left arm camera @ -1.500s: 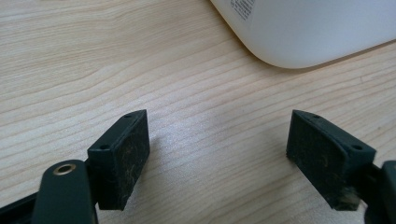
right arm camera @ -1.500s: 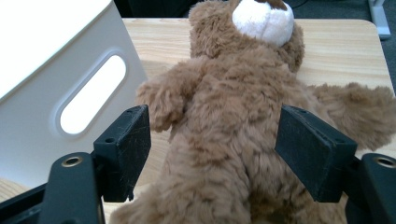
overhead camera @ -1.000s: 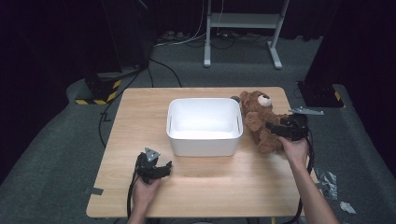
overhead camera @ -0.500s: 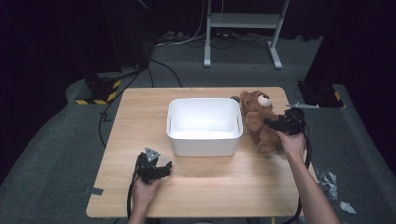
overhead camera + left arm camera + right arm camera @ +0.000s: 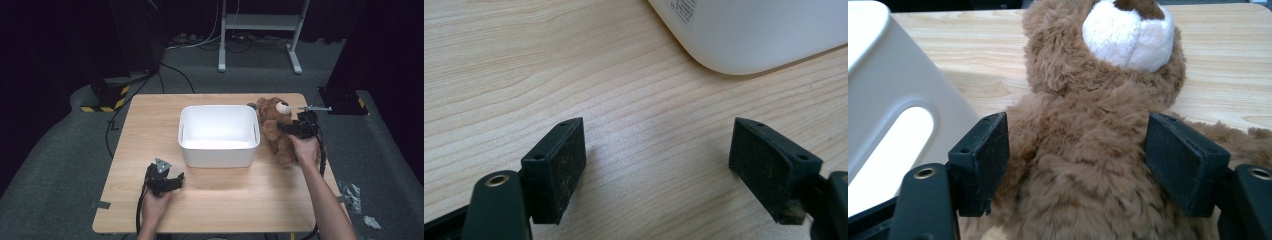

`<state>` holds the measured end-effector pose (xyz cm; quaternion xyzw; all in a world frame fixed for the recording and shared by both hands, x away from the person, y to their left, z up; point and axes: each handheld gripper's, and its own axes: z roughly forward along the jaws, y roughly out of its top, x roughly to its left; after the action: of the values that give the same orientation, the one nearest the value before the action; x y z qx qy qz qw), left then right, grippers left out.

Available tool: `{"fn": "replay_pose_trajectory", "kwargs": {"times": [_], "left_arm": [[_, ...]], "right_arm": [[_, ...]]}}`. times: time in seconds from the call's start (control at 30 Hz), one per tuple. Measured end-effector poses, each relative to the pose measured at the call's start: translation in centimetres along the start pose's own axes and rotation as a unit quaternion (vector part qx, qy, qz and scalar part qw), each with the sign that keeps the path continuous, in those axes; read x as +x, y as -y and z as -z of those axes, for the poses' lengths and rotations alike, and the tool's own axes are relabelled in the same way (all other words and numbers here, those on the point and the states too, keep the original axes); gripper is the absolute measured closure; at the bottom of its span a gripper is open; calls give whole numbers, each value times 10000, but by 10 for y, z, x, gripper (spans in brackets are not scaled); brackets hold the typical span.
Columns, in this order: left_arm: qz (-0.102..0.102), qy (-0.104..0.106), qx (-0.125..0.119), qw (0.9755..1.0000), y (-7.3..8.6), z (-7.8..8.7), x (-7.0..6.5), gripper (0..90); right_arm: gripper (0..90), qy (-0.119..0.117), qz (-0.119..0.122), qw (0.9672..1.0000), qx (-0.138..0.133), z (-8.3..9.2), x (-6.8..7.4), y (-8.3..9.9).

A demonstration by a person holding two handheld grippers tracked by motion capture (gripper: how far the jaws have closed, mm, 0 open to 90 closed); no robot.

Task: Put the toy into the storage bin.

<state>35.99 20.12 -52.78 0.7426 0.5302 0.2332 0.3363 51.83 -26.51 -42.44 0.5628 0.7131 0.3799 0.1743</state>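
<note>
A brown teddy bear (image 5: 276,131) lies near the right edge of the worktop (image 5: 150,125), toward the far side, just beside the right wall of a white bin (image 5: 218,156) that sits in the middle. The right tongs (image 5: 292,128) are at the bear's chest, held in a hand that comes in from the near right. In the right gripper view the jaws stand wide, one on each side of the bear (image 5: 1088,150) below its white muzzle, pads against the fur or just off it; I can't tell whether they press. The bin (image 5: 883,90) rises at the left there. The left tongs (image 5: 167,181) rest near the worktop's near edge, left of middle, in front of the bin's near left corner. Their jaws gape wide over bare wood, holding nothing, with the bin's rounded corner (image 5: 749,35) ahead.
</note>
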Motion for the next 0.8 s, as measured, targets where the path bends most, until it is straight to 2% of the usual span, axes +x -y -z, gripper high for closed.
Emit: {"fn": "replay_pose_trajectory", "kwargs": {"times": [0.23,0.5,0.8], "left_arm": [[-4,-4,0,10000,0,0,0,228],[3,-3,-3,10000,0,0,0,228],[-35,-31,4,10000,0,0,1,231]], "right_arm": [[264,165,-15,9999,36,-12,-2,-6],[254,360,-63,9989,301,-30,-5,-13],[246,508,-99,9971,557,-47,-9,-8]]}}
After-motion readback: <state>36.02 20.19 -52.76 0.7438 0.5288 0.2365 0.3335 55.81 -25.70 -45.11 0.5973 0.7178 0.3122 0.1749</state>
